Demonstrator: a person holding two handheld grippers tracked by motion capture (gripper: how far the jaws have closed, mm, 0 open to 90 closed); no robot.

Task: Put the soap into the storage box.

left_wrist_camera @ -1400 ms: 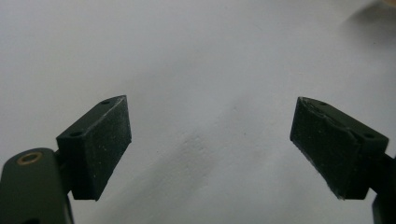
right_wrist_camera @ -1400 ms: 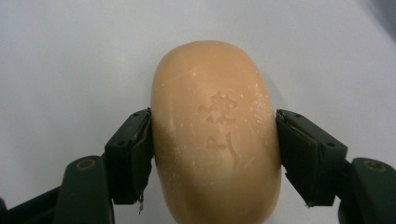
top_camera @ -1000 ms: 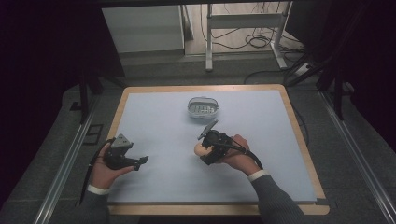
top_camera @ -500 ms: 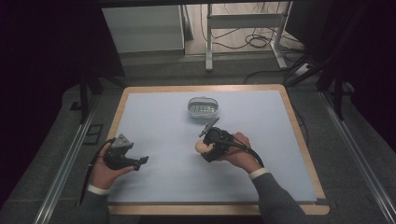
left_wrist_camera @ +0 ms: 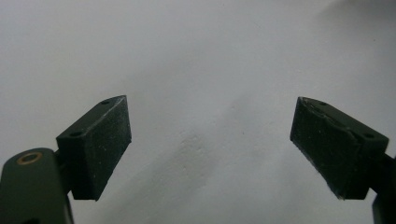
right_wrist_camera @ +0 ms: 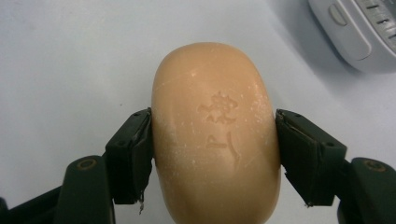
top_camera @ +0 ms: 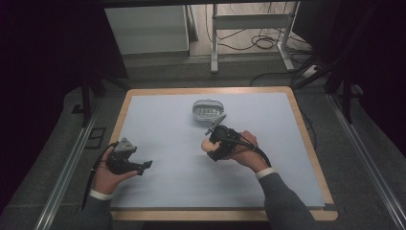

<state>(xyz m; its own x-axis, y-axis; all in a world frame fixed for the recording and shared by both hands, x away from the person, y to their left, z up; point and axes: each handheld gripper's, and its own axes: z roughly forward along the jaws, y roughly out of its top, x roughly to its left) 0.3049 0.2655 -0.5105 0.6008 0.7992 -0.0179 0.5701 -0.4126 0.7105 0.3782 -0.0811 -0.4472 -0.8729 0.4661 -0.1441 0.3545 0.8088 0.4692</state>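
Note:
A peach-coloured oval bar of soap (right_wrist_camera: pixel 215 130) with a stamped mark sits between the jaws of my right gripper (right_wrist_camera: pixel 214 154), which is shut on it, pads pressing both long sides. From above, the soap (top_camera: pixel 206 144) pokes out at the left of the right gripper (top_camera: pixel 213 143), held over the middle of the blue-grey mat. A white oval soap dish (top_camera: pixel 208 109) with a ribbed insert stands just behind it; its edge (right_wrist_camera: pixel 359 28) is at the upper right of the right gripper view. My left gripper (top_camera: pixel 143 166) rests open near the mat's front left, its pads (left_wrist_camera: pixel 100 144) wide apart over bare mat.
The blue-grey mat (top_camera: pixel 163 129) covers a wooden-edged table (top_camera: pixel 300 120). Metal rails run along both sides of the table on the floor. A white cabinet, a metal frame and cables stand beyond the far edge.
The right gripper with the soap has shifted slightly; the left hand and gripper stay where they were.

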